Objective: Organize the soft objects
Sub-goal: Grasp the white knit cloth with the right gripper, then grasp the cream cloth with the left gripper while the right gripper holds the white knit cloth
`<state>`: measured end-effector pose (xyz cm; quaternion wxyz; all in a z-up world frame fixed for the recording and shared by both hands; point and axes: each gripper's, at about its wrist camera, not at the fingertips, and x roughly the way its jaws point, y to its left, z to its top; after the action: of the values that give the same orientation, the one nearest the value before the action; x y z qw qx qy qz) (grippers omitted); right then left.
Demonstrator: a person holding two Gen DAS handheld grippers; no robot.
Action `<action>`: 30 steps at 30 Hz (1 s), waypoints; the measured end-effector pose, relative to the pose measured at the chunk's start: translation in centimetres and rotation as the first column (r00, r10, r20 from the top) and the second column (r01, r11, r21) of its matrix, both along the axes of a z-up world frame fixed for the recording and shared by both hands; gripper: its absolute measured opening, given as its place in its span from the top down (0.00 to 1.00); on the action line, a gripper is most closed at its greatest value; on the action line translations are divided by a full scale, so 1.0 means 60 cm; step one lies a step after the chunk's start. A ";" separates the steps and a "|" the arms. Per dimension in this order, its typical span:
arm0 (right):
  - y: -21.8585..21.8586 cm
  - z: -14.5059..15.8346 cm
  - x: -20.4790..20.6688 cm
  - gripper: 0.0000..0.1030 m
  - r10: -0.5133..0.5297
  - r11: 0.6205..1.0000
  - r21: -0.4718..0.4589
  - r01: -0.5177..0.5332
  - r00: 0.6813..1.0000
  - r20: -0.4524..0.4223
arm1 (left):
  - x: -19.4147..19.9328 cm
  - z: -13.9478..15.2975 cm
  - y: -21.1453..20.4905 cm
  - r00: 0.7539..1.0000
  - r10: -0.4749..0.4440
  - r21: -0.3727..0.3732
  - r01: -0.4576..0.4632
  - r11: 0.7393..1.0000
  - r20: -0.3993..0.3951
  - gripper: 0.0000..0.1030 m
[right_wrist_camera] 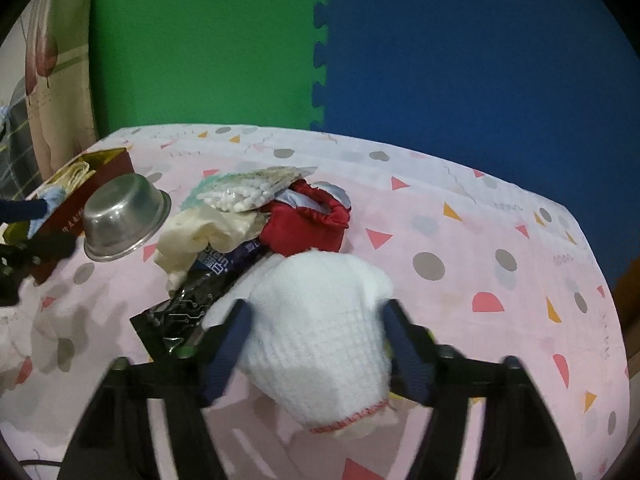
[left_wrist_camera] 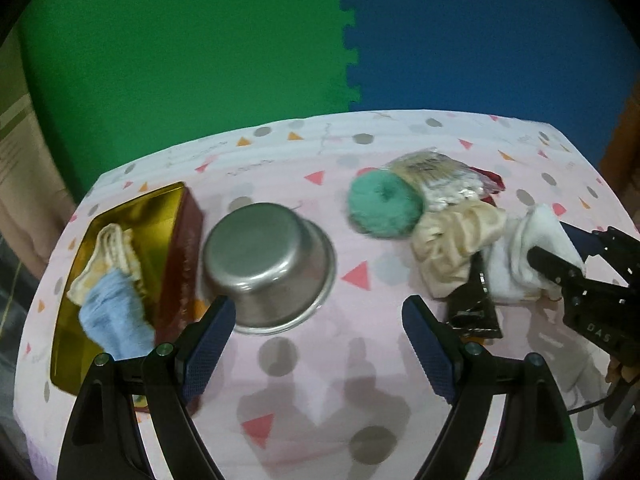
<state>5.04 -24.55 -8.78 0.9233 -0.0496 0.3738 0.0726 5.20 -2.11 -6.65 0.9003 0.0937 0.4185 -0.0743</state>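
Note:
In the right wrist view a white knitted cloth (right_wrist_camera: 320,340) fills the gap of my right gripper (right_wrist_camera: 318,312), and both blue pads press into its sides. The left wrist view shows that same cloth (left_wrist_camera: 528,248) at the right, with my right gripper (left_wrist_camera: 556,248) on it. My left gripper (left_wrist_camera: 320,308) stands open and empty over the table, just in front of an upturned steel bowl (left_wrist_camera: 264,264). A gold tin (left_wrist_camera: 120,212) with red sides at the left holds a cream cloth (left_wrist_camera: 112,252) and a blue cloth (left_wrist_camera: 116,312).
A pile lies behind the white cloth: a green fluffy ball (left_wrist_camera: 384,204), a bag of white pellets (right_wrist_camera: 256,190), a cream cloth (right_wrist_camera: 200,232), a red pouch (right_wrist_camera: 308,224) and a black packet (right_wrist_camera: 188,300). The table's patterned pink cover (right_wrist_camera: 500,300) ends at green and blue foam mats.

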 end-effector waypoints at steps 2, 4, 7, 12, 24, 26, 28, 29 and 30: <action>-0.004 0.002 -0.004 0.55 0.007 1.000 0.012 -0.007 1.000 0.000 | 0.003 -0.003 -0.011 1.000 -0.014 0.005 0.014 1.000 -0.004 0.19; -0.007 0.004 -0.007 0.62 0.015 1.000 0.025 -0.016 1.000 0.002 | 0.006 -0.005 -0.019 1.000 -0.026 0.002 0.026 1.000 -0.013 0.19; -0.009 0.009 -0.015 0.67 0.023 0.998 0.051 -0.023 1.000 0.008 | 0.008 -0.006 -0.033 0.999 -0.049 0.000 0.049 0.999 -0.016 0.19; -0.013 0.029 -0.028 0.68 0.030 0.995 0.093 -0.032 0.999 0.026 | 0.011 -0.003 -0.050 0.996 -0.087 -0.017 0.087 0.996 -0.028 0.19; -0.094 0.095 -0.066 0.68 -0.106 0.988 0.126 0.091 0.987 0.117 | 0.039 -0.004 -0.101 0.984 -0.167 -0.077 0.162 0.984 -0.068 0.19; -0.116 0.086 -0.071 0.68 -0.140 0.984 0.127 0.127 0.985 0.101 | 0.046 -0.005 -0.109 0.982 -0.174 -0.077 0.168 0.983 -0.072 0.19; -0.131 0.076 -0.074 0.68 -0.167 0.981 0.119 0.157 0.982 0.089 | 0.055 -0.006 -0.117 0.981 -0.179 -0.080 0.173 0.982 -0.078 0.19; -0.140 0.068 -0.074 0.68 -0.184 0.978 0.113 0.175 0.980 0.076 | 0.060 -0.008 -0.121 0.981 -0.178 -0.080 0.171 0.982 -0.083 0.19; -0.145 0.064 -0.074 0.68 -0.195 0.976 0.109 0.187 0.978 0.071 | 0.063 -0.009 -0.122 0.981 -0.173 -0.079 0.167 0.983 -0.087 0.20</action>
<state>0.58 -33.28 -4.95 0.9417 0.0310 0.3349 0.0005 9.01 -9.46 -7.19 0.8729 0.0936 0.4476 -0.1702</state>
